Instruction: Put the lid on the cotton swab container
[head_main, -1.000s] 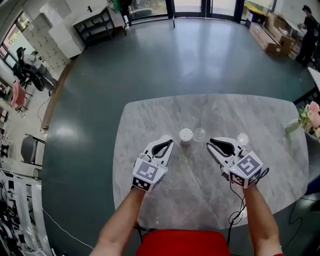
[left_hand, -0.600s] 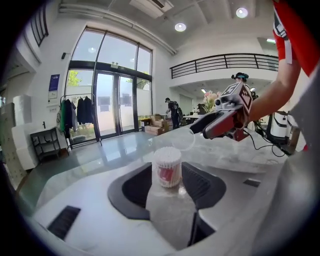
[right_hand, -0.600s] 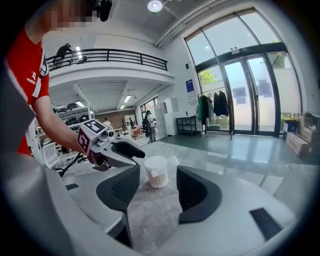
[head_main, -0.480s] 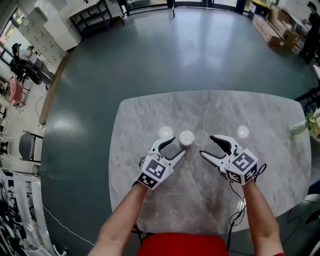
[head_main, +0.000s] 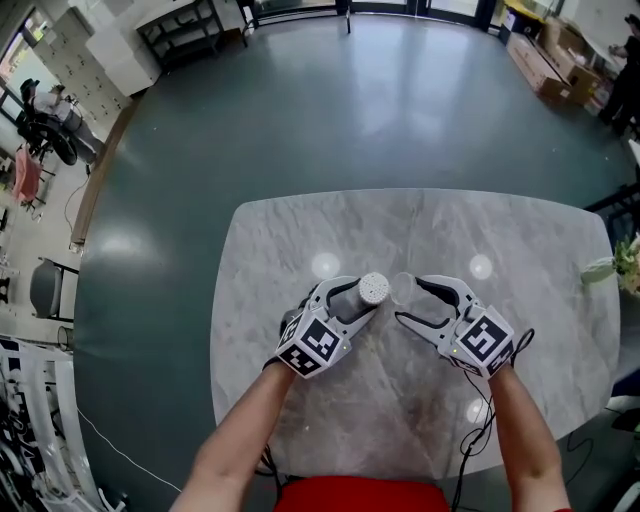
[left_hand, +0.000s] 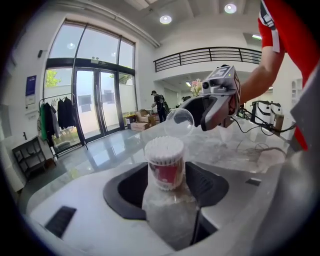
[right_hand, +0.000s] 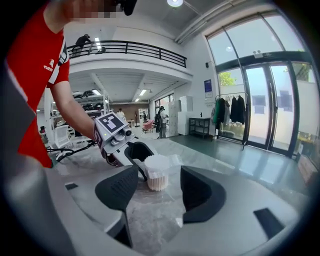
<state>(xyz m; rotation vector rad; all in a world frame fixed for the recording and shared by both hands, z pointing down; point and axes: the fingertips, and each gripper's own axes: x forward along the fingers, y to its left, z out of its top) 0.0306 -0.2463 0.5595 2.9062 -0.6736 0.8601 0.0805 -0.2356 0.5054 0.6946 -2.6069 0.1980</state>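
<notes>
The cotton swab container (head_main: 372, 289), a small tub packed with white swabs, stands upright and uncovered on the marble table (head_main: 290, 400). My left gripper (head_main: 360, 298) has its jaws on either side of it and they are opening; in the left gripper view the container (left_hand: 165, 162) stands between the pads (left_hand: 205, 182), untouched. The clear lid (head_main: 402, 288) rests on the table just right of the container, at the tips of my right gripper (head_main: 410, 300), which is open and holds nothing. The right gripper view shows the container (right_hand: 157, 172) ahead of its jaws.
Flowers (head_main: 628, 262) stand at the table's right edge. A cable (head_main: 478, 415) trails from the right gripper toward the near edge. Around the table is dark floor, with shelving and boxes far off.
Both grippers went from shut to open. They moved in toward the middle, the left one coming around the container and the right one reaching the lid.
</notes>
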